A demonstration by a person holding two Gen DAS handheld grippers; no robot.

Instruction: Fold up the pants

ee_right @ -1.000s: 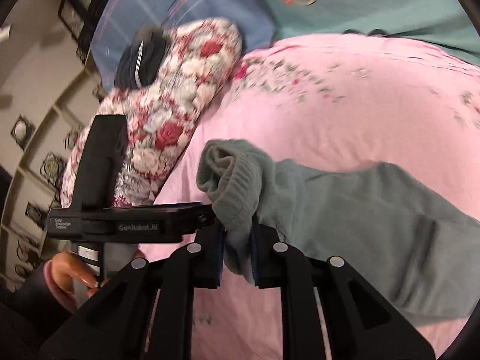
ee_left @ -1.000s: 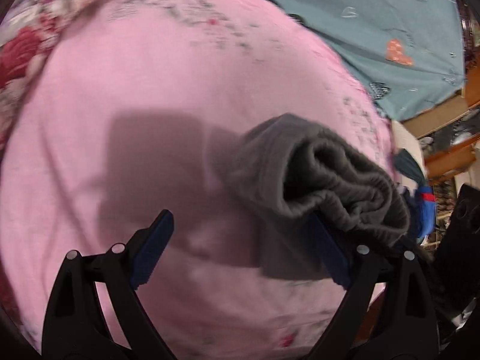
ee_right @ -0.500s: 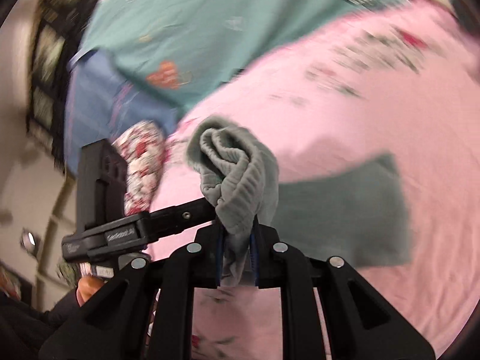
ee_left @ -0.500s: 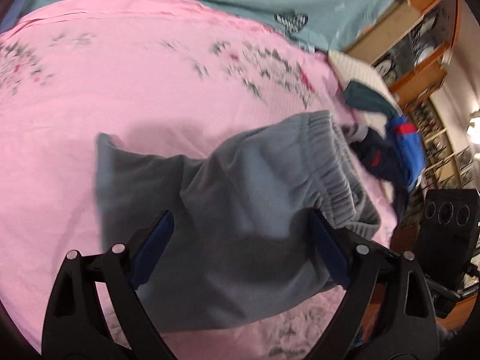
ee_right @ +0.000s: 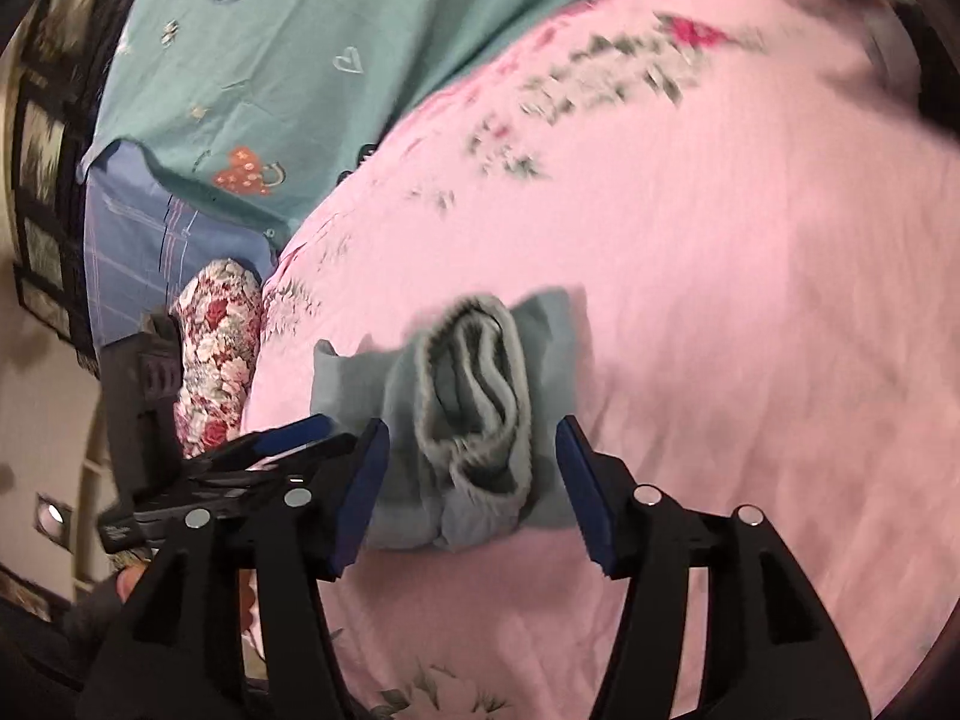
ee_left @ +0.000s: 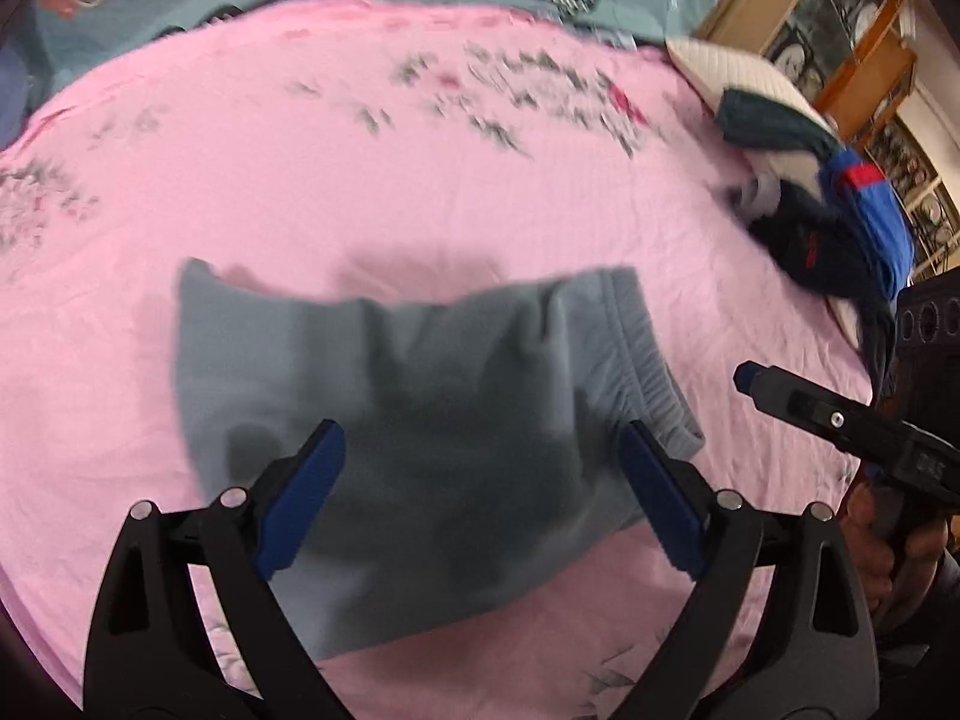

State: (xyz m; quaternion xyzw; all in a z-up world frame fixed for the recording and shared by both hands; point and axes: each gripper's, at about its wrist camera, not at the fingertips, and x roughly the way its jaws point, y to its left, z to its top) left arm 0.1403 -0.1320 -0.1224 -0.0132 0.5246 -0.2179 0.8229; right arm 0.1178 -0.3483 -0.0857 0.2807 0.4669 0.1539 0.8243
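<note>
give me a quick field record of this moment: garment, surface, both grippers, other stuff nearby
garment: grey sweatpants, folded into a compact bundle, elastic waistband on top
surface: pink floral bedsheet
left gripper: open, above the bundle, nothing held
right gripper: jaws have just been opening, pads apart on either side of the waistband, not pressing
nearby: pile of dark and blue clothes at the bed edge; floral pillow; teal blanket

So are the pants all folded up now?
Nearly. The grey pants lie on the pink bedspread doubled into a short bundle, waistband on top. The right gripper has just been opening and its pads no longer press the cloth; the left gripper is open too. Left, perhaps: tidying the bunched waistband and smoothing the edges.
</note>
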